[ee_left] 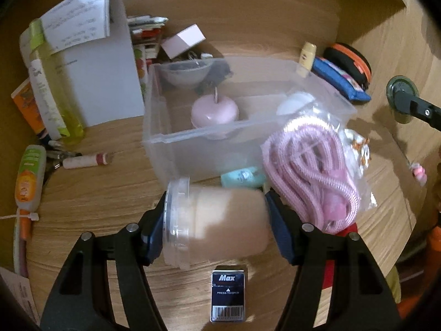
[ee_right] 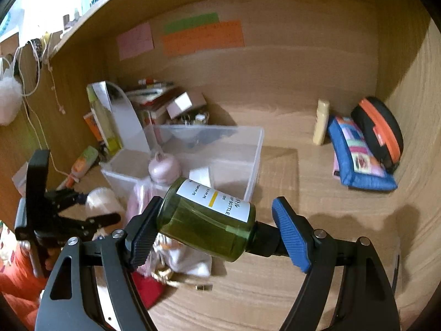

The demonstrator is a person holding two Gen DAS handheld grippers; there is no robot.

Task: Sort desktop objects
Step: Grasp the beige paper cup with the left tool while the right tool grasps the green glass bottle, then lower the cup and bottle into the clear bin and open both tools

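Green bottle (ee_right: 206, 220) sits gripped lengthwise between my right fingers (ee_right: 217, 231). My left fingers (ee_left: 215, 220) clamp a cream-filled tub (ee_left: 217, 218) above the table (ee_left: 96, 193), beside the clear bin (ee_left: 193, 154).

Wooden desk alcove (ee_right: 317, 88), coloured notes (ee_right: 202, 37) on back panel.

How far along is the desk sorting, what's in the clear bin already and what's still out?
Done: a pink round item sits in the clear bin. In hand: left gripper holds a cream jar; right gripper holds a green bottle. Left: pink cord bag, staples box, tubes still out.
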